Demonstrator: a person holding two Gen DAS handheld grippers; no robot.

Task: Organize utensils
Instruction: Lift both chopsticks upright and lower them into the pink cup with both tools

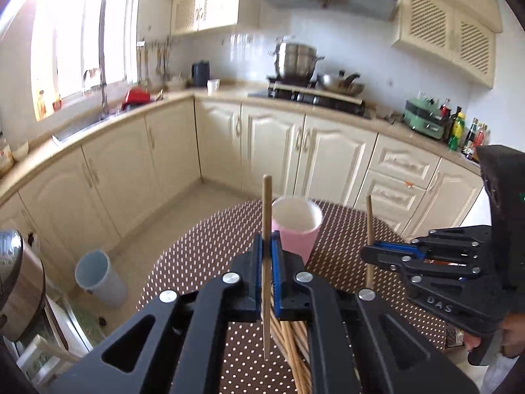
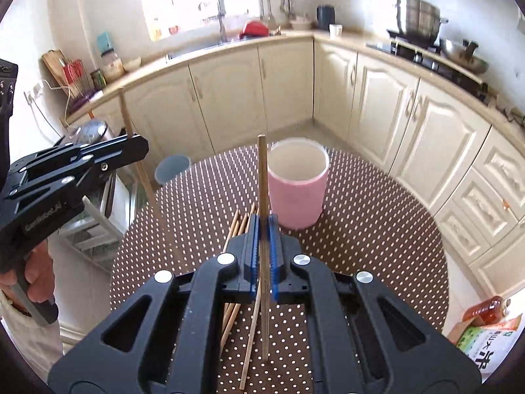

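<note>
Wooden chopsticks—one upright in each gripper, left (image 1: 266,256) and right (image 2: 263,246), fingers clamped on them—above the dotted tabletop (image 2: 361,229), near the pink cup (image 2: 298,187); more chopsticks (image 2: 234,229) lie below.

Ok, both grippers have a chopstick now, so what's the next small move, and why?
Probably carry the right gripper forward until its chopstick hangs over the pink cup, then lower and release. Both grippers are shut on upright sticks, the left gripper on its own chopstick; the cup stands open just ahead, and more loose chopsticks still lie on the dotted table.
</note>
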